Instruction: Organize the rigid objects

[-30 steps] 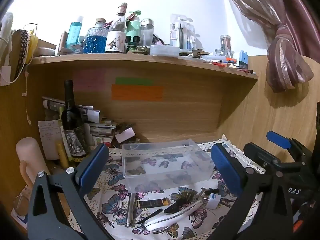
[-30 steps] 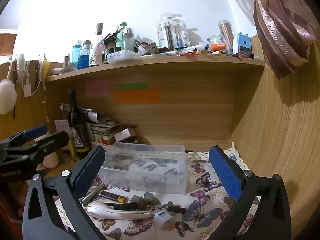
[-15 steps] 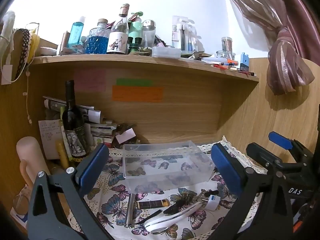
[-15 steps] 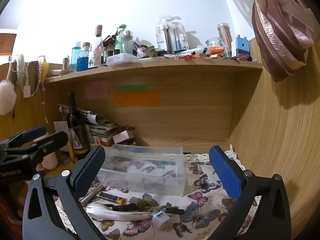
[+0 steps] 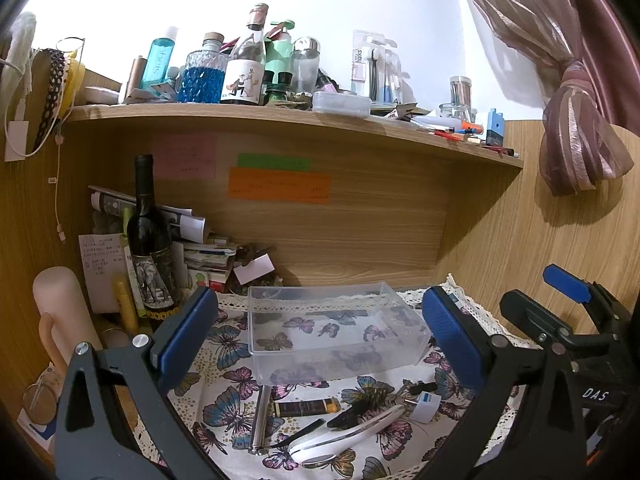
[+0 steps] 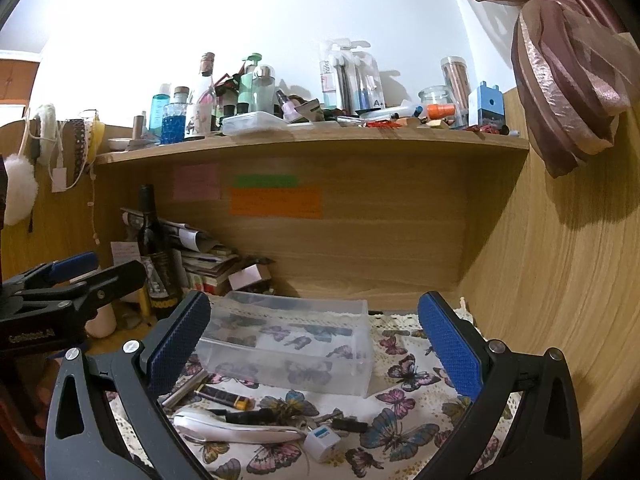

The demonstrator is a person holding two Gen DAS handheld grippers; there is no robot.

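Left wrist: the left gripper [image 5: 316, 324] is hanging spread, empty, above one clear plastic bin [image 5: 334, 334] sitting on butterfly cloth [image 5: 224, 396]; one white charger cube [image 5: 426, 402] lying before it.

Right wrist: the right gripper [image 6: 314, 338] is gaping, gripping nothing, over that rectangular bin [image 6: 296, 350].

We've got a clear rectangular plastic bin [image 5: 336, 332] sitting upright and empty. Just in front of it lie a silver metal tube [image 5: 259, 420], a dark stick with a yellow end [image 5: 304, 407], a white curved handheld gadget [image 5: 344, 432] and a small white plug cube [image 5: 425, 404].
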